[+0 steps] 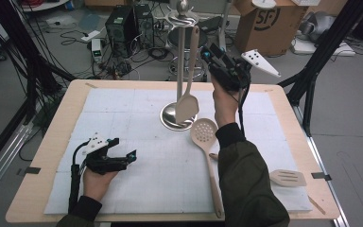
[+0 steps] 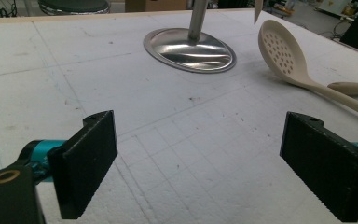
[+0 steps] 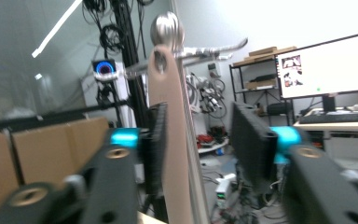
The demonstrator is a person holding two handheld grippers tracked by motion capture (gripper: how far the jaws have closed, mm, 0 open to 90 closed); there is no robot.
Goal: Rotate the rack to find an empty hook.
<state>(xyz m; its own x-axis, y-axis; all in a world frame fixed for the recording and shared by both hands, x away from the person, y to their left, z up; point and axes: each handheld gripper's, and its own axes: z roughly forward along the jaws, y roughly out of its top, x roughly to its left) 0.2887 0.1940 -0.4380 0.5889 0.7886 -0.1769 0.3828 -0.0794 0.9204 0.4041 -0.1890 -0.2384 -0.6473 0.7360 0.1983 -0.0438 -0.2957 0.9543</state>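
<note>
A beige spatula (image 1: 187, 108) hangs from the top of a metal utensil stand (image 1: 176, 118) at the back middle of the table. My right gripper (image 1: 208, 53) is raised beside the spatula's handle. In the right gripper view the handle (image 3: 168, 140) rises between the jaws of that gripper (image 3: 205, 126), close against the left pad (image 3: 158, 140) with a clear gap to the right one, so the gripper is open. My left gripper (image 1: 123, 149) rests low at the front left, open (image 2: 200, 123) with nothing between its jaws.
A beige slotted spoon (image 1: 203, 130) lies right of the stand's base (image 2: 191, 46), bowl (image 2: 279, 46) toward the stand. A second beige handle (image 2: 354, 87) lies beside it. A slotted turner (image 1: 288, 178) lies at the front right. White foam mat (image 1: 137, 118) covers the wooden table.
</note>
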